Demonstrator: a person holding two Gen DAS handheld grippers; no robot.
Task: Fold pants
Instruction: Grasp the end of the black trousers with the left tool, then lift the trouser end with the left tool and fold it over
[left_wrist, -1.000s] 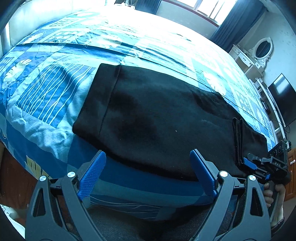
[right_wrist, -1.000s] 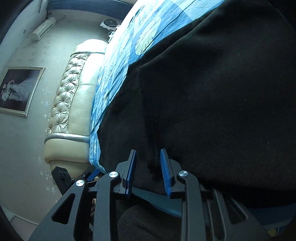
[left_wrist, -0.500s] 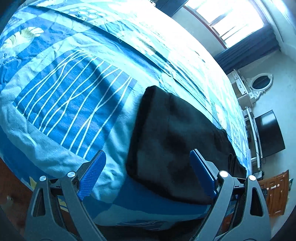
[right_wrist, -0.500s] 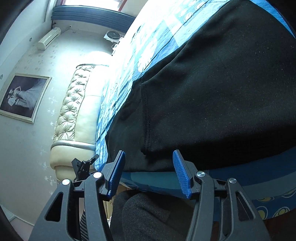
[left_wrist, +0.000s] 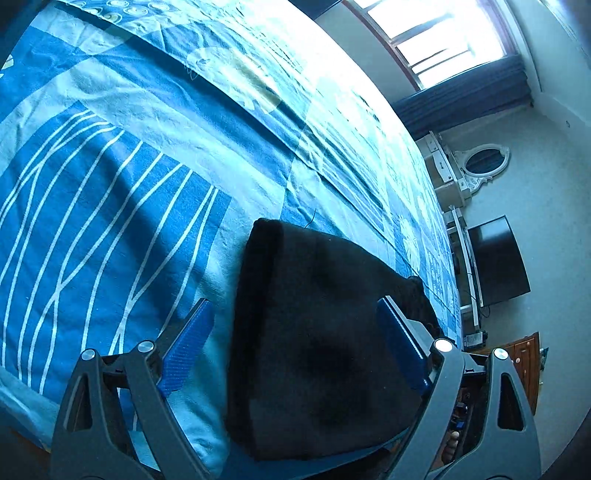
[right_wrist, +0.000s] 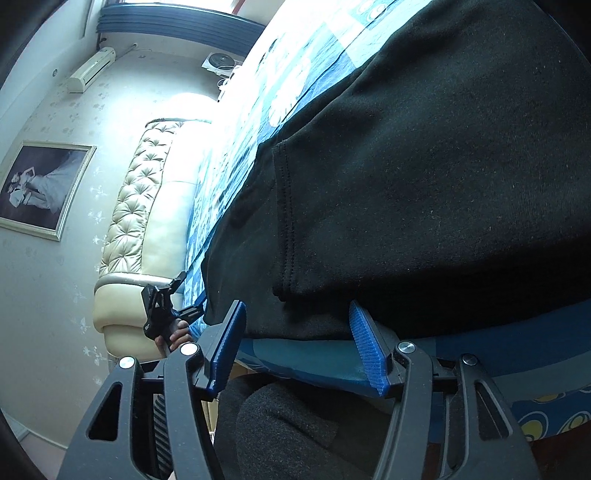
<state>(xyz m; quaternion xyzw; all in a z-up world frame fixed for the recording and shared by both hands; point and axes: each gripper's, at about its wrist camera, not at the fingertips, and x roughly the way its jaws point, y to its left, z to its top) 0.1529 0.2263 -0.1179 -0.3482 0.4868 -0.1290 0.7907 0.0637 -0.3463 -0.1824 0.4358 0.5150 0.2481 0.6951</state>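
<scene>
**Both tongs open at the near edge of the bed, pants lying folded**

Nearest, the right gripper (right_wrist: 297, 345) sits at the bed's near edge, its jaws having just been opening; the black pants' (right_wrist: 424, 184) edge lies just ahead of the pads, untouched. That reads as a release after laying a fold down. In the left view, the left gripper (left_wrist: 295, 347) hovers wide open over the other end of the pants (left_wrist: 314, 332), gripping nothing, probably lined up to take that end for the next fold. The pants lie along the near edge of the blue patterned bedspread (left_wrist: 110, 184), with a stitched hem lying on top of a lower layer. Farther off, a padded headboard (right_wrist: 147, 206) stands at the bed's end.
</scene>
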